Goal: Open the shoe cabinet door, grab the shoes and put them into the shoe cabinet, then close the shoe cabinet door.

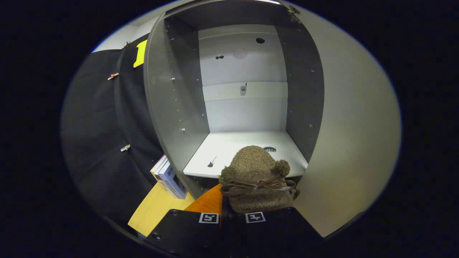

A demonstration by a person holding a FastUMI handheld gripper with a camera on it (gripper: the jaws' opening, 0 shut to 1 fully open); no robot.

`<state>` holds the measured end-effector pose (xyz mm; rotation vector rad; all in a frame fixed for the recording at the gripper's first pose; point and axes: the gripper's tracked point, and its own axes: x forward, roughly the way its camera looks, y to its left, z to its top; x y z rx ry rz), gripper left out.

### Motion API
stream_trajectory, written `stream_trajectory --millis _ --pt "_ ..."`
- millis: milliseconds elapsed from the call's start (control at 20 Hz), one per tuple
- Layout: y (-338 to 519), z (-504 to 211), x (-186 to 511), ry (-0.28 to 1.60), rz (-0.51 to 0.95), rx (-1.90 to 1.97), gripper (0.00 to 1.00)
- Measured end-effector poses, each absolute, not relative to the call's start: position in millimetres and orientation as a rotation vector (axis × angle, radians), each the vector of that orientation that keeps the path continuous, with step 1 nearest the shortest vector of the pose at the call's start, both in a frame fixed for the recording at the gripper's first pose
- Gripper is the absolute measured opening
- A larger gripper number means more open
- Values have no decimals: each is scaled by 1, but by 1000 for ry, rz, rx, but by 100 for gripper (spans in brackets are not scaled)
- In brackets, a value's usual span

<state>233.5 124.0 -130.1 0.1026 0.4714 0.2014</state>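
A fuzzy brown shoe (255, 175) with pom-poms and a brown leather bow sits between my fingers, toe pointing ahead. My gripper (232, 216) is shut on the shoe's heel end. The black fingers (186, 227) carry square markers. Straight ahead stands the shoe cabinet (172, 104), grey-walled with a white back panel. Its white shelf (244, 143) lies just beyond and slightly below the shoe's toe. The cabinet door (351, 136) is swung wide open at the right, its pale inner face turned toward me.
A few books (168, 177) lean against the cabinet's left outer side on a light wooden board (154, 209). An orange surface (208, 202) lies under the shoe. Black cloth (96, 136) hangs at the left, held by clips.
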Motion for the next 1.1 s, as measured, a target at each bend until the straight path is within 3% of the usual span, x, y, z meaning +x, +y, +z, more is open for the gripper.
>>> stream_trajectory --millis 550,1100 --pt "156 -160 376 521 220 54 12" --pt "160 -200 480 582 91 52 12"
